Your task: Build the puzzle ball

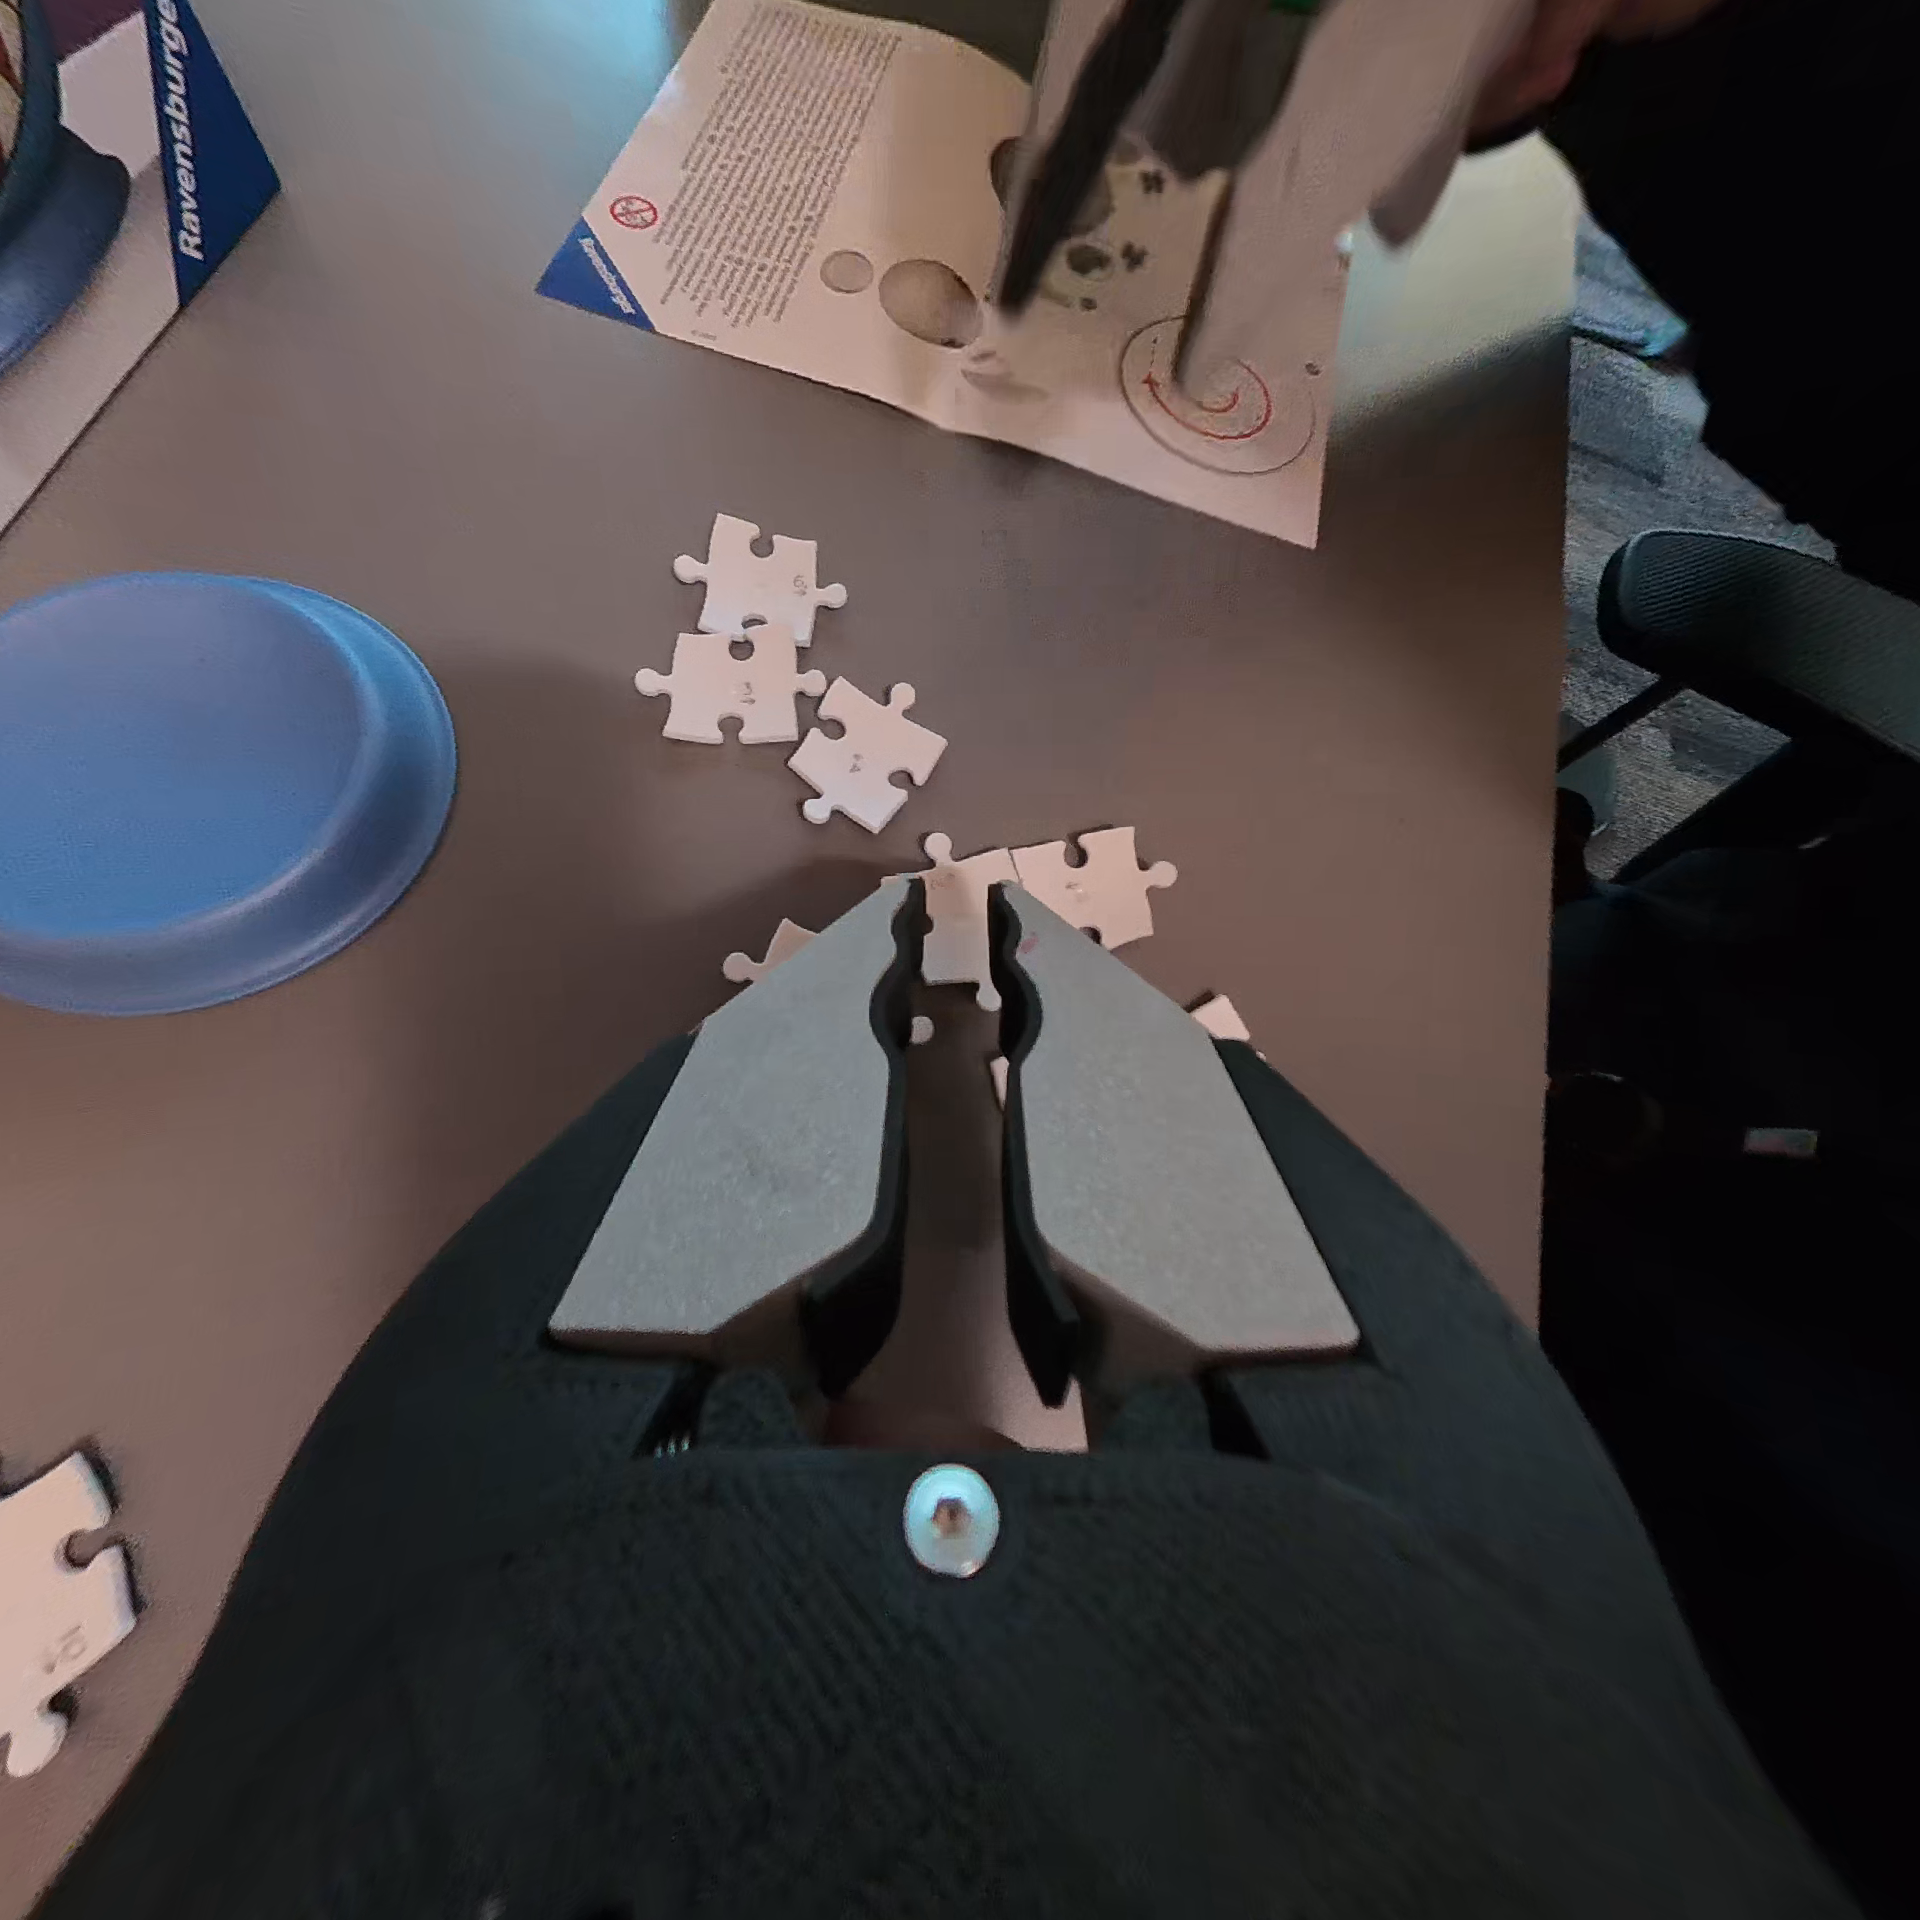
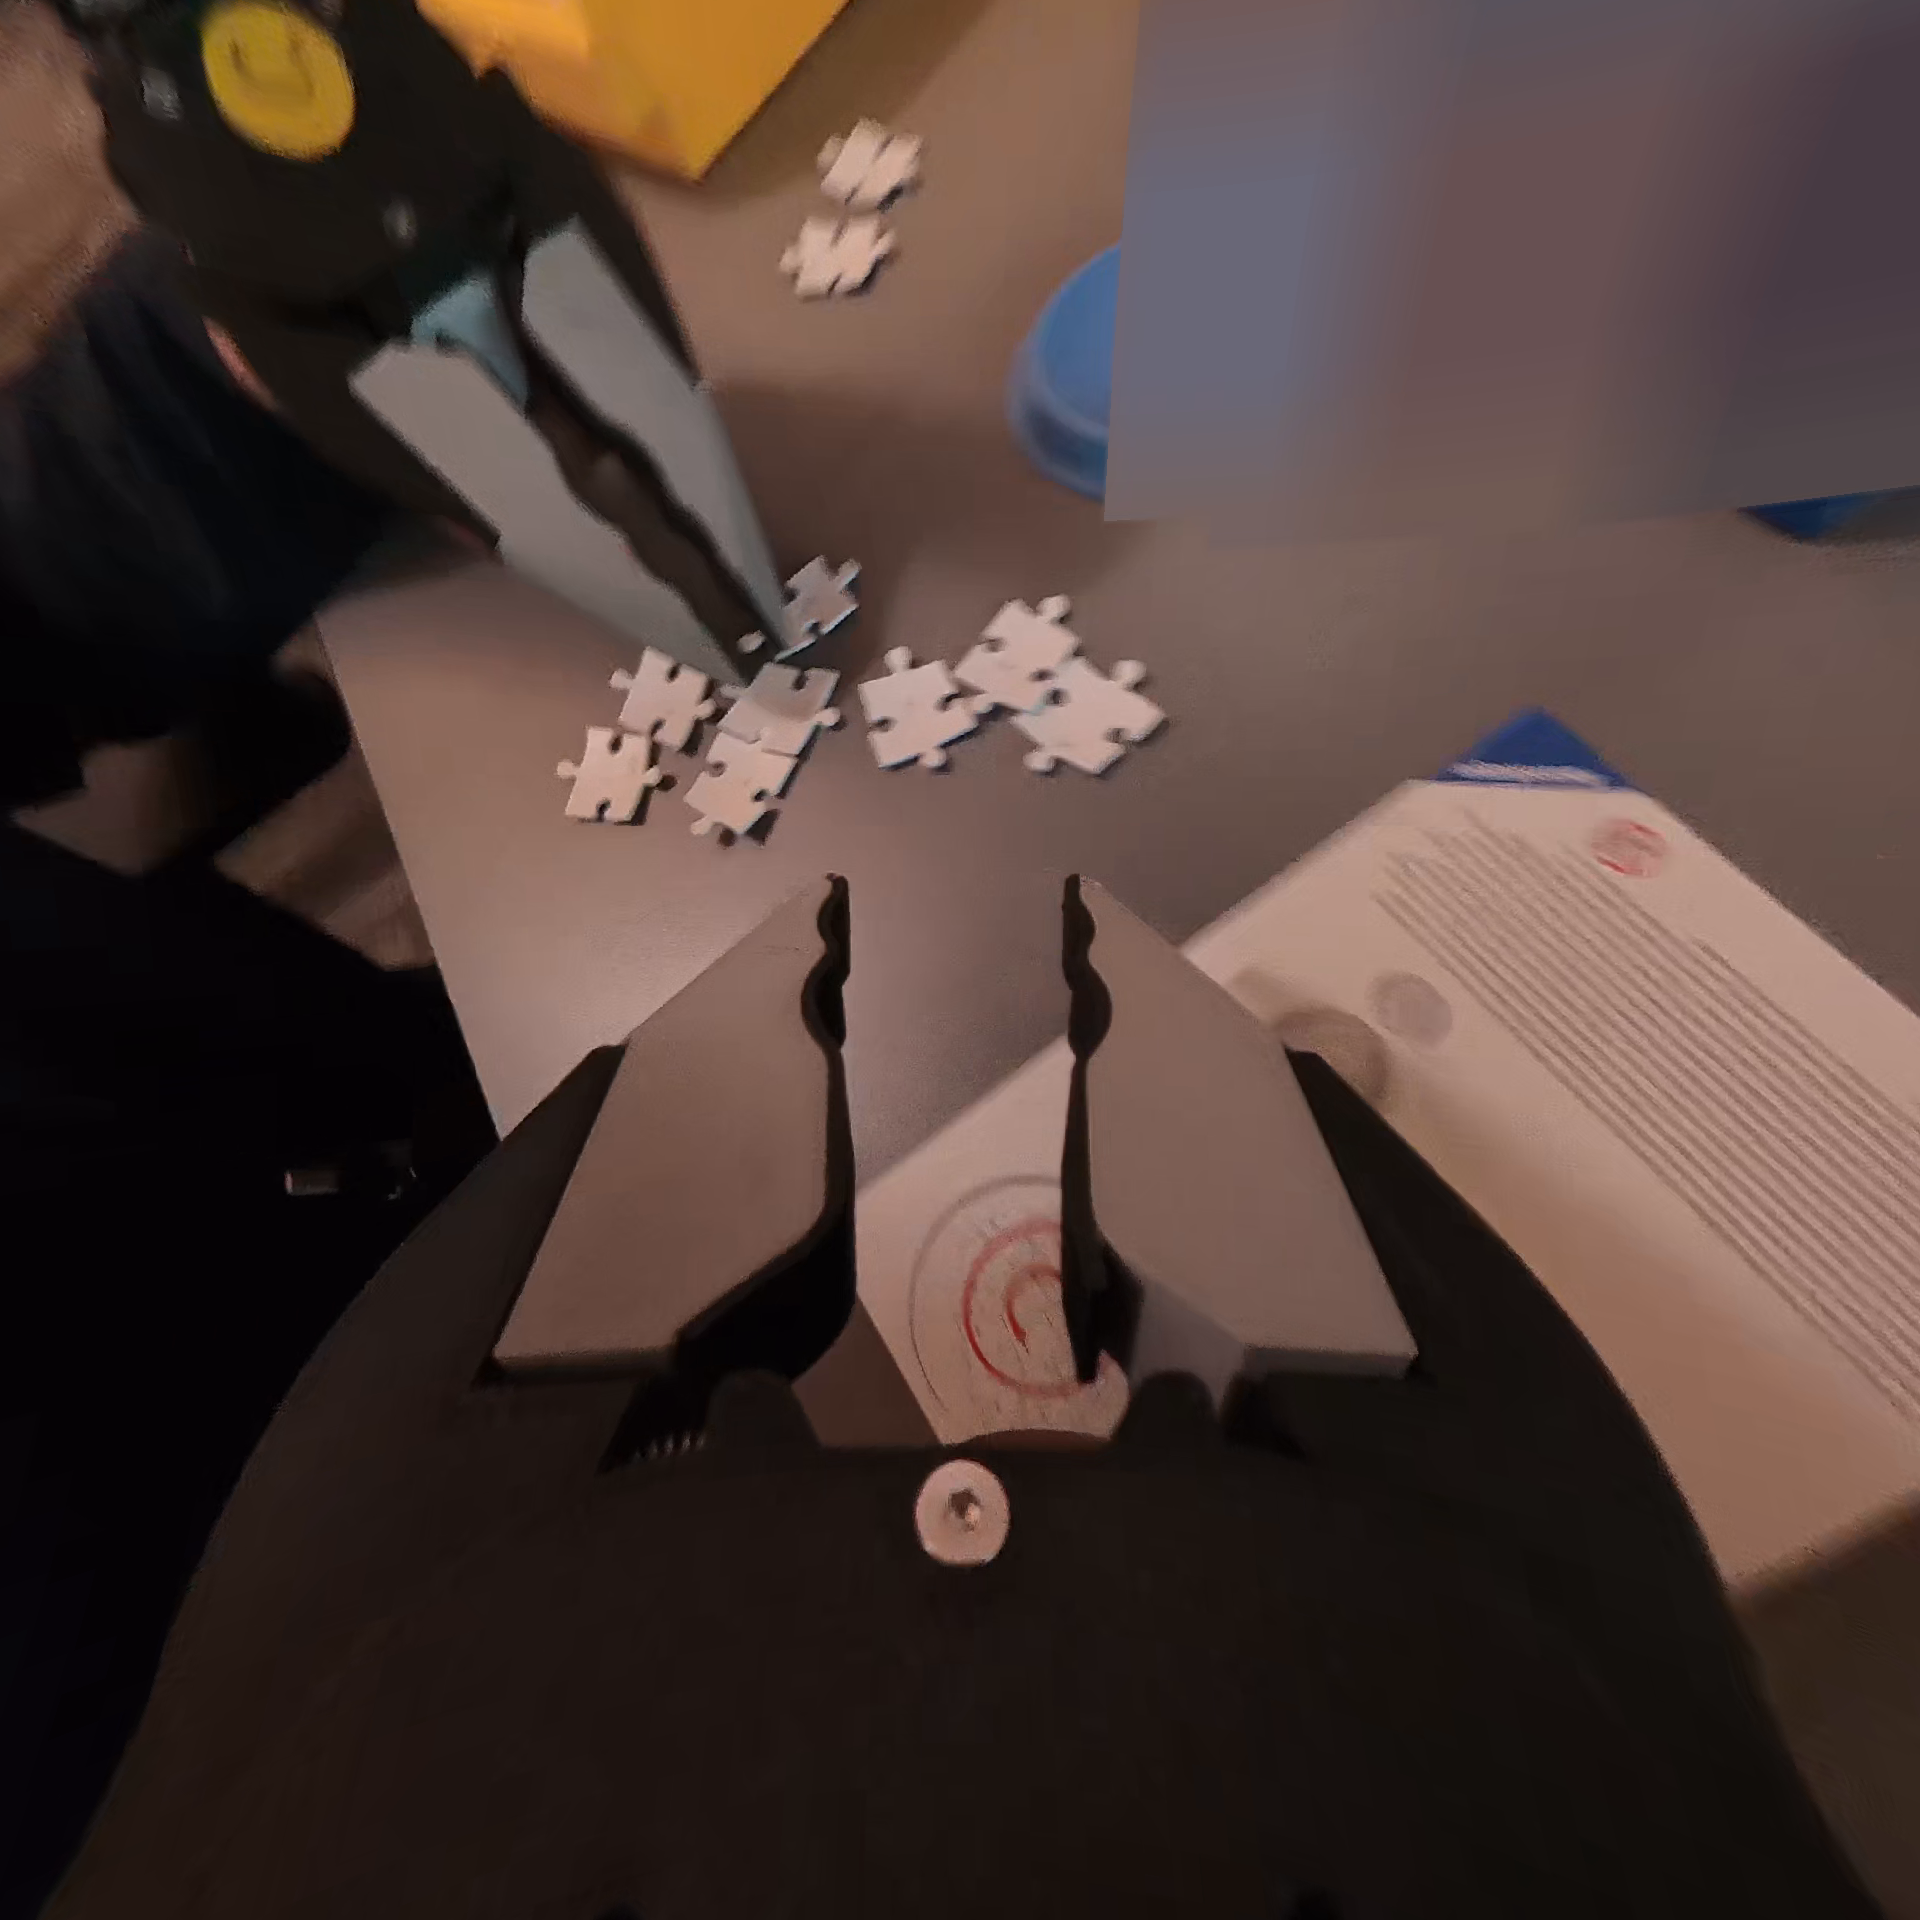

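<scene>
Left gripper (image 1: 956, 899) sits right down on the loose puzzle pieces (image 1: 800, 675), fingers narrowed around one white piece (image 1: 954, 935), though I can't tell if it's actually pinched. Right gripper (image 2: 951, 894) hangs spread wide and empty over the instruction sheet (image 2: 1507, 1039) on the brown table (image 1: 520, 436). Blue dish (image 1: 197, 800) sits off to the left.

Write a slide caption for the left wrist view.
Left claw nearly closed over white puzzle pieces beside a blue dish.
</scene>
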Available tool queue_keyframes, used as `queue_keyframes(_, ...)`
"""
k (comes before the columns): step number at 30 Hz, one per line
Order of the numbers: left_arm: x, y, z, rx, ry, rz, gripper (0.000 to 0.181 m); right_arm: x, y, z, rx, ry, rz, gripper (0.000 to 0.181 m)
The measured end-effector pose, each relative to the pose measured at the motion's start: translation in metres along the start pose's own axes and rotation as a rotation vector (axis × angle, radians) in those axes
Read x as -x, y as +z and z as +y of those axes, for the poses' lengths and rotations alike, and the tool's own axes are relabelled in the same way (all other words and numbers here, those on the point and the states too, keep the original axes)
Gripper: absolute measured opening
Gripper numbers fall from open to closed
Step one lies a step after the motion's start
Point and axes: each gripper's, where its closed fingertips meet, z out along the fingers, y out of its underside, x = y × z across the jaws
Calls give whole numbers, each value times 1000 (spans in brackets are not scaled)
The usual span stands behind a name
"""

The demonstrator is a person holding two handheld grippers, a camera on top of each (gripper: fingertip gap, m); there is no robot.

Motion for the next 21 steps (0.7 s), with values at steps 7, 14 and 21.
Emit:
queue_keyframes(7, -3, 0, -3, -6, 35, -13, 10, -39, -55, 63, 46, 210, 145, 44)
queue_keyframes(14, -10, 17, -49, -71, 98, -48, 10, -49, -63, 103, 102, 301, 261, 47)
queue_keyframes(21, -1, 96, -118, 67, 411, -167, 1, -48, -69, 115, 193, 218, 311, 31)
